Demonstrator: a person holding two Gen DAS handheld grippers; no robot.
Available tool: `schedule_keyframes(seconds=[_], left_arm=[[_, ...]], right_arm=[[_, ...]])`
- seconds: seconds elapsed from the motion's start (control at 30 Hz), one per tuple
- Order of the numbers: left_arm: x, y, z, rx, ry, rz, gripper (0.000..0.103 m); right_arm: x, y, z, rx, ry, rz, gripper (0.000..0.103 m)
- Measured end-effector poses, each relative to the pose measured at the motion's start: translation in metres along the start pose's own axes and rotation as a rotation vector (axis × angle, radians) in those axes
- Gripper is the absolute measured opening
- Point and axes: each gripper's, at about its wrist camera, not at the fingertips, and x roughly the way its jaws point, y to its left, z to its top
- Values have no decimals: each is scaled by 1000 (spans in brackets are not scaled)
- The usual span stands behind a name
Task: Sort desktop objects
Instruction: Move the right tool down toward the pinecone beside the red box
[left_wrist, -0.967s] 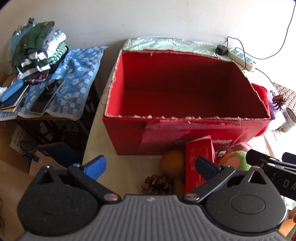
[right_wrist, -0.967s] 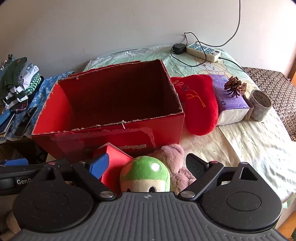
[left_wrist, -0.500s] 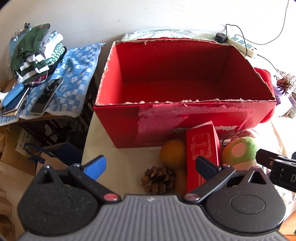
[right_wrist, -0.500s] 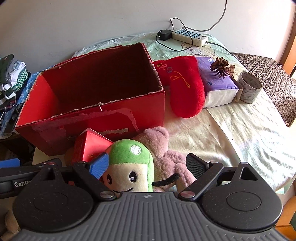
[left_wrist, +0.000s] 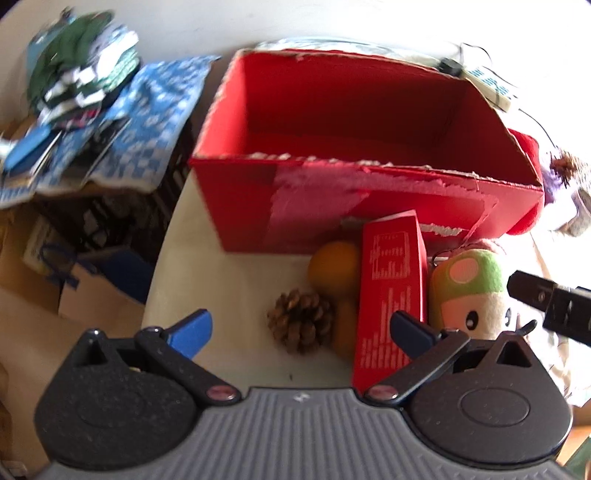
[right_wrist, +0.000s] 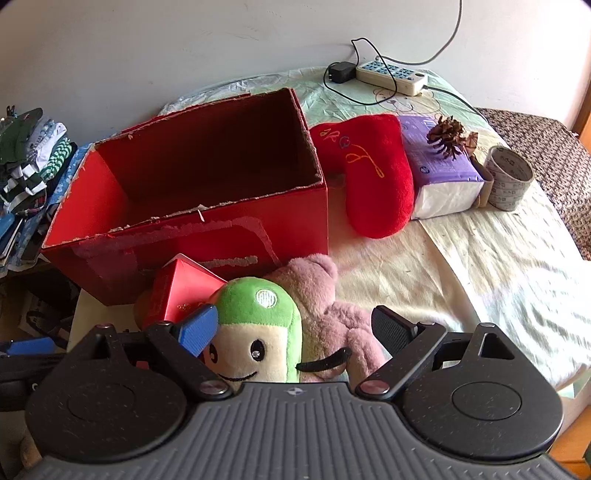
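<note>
Left view: left gripper has pulled back, spread wide and empty over the pine cone; bare worktop left of it. Right view: right gripper, spread, has closed in on the green plush before the red box; open cloth to the right.

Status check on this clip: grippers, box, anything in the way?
Left gripper open over brown pine cone. Right gripper open around green mushroom plush. Big red cardboard box empty. Small red carton leans against its front.

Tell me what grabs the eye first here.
The big open red cardboard box, empty inside, fills mid-table. Right before the open right gripper sits a green-capped mushroom plush leaning on a pink teddy bear. The open left gripper faces a pine cone, oranges and a small red carton.
</note>
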Motion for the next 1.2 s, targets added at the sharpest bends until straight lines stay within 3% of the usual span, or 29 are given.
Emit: schedule_keyframes(seconds=[0.07,0.4,0.5,0.6,0.7,0.9,1.2], left_arm=[[-6,3,-7,-47,28,-1,102],[-39,-10,-47,-153,133,-165,101],[-43,-21,-51,-125,89,-95,102],[-35,-22,-47,-135,36,77,102],[-29,-21,-49,-144,24,141,102],[-25,-36,-55,-15,-11,149,102],[-13,-22,-45,89,12,44,102]], right_arm=[[0,-3,3,-15,1,24,92],[-1,-30,15,-79,-1,127,92],[2,-37,14,-92,3,157,92],[6,-40,9,-126,5,169,92],[13,-44,4,-132,39,186,92],[11,-52,-1,-81,71,168,91],[-6,-48,-18,61,59,124,86]])
